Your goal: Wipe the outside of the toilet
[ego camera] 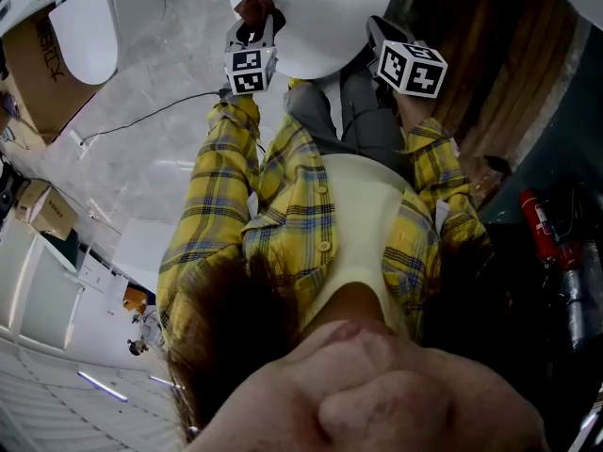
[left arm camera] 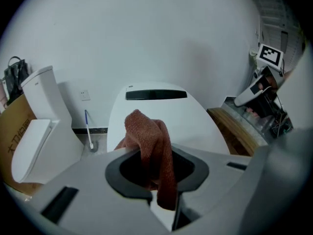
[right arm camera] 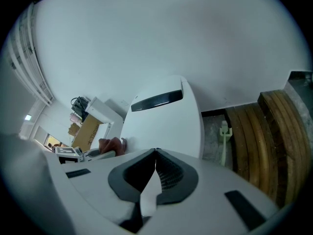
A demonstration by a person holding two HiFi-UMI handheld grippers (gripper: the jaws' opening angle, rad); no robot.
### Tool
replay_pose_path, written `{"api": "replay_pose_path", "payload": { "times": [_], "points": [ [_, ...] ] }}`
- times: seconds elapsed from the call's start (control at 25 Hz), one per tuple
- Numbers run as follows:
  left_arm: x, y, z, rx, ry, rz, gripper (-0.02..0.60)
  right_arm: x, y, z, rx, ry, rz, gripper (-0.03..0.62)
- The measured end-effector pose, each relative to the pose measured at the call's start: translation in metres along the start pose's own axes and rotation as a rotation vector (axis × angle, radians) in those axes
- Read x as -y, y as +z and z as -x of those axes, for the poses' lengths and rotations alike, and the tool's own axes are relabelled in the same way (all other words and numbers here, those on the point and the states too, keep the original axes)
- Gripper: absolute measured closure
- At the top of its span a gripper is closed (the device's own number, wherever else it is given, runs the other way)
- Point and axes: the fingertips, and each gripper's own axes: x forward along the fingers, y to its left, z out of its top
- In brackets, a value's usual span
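The white toilet [ego camera: 316,12] stands in front of me with its lid [left arm camera: 161,114] down. My left gripper [ego camera: 254,24] is shut on a rust-red cloth [left arm camera: 149,143], whose bunched end [ego camera: 252,3] rests against the left side of the lid. In the right gripper view the same lid [right arm camera: 168,114] fills the middle, with the cloth [right arm camera: 111,144] at its left edge. My right gripper [right arm camera: 155,152] is shut with nothing between its jaws. It hovers at the lid's right side [ego camera: 380,34], and I cannot tell whether it touches.
A second white toilet [left arm camera: 36,126] and a cardboard box [left arm camera: 12,126] stand to the left, with a brush [left arm camera: 89,131] by the wall. A wooden platform [right arm camera: 266,141] lies to the right, a pale brush [right arm camera: 224,140] beside it. A red extinguisher [ego camera: 537,217] lies at far right.
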Motion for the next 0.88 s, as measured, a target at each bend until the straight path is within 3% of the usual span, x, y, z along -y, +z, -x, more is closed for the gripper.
{"api": "replay_pose_path", "payload": {
  "times": [0.44, 0.88],
  "points": [
    [0.091, 0.011, -0.020, -0.015, -0.223, -0.150, 0.484, 0.021, -0.002, 0.014, 0.033, -0.035, -0.041, 0.568],
    [0.157, 0.011, -0.026, -0.028, -0.403, -0.247, 0.484, 0.033, -0.002, 0.022, 0.050, -0.061, -0.080, 0.568]
  ]
}}
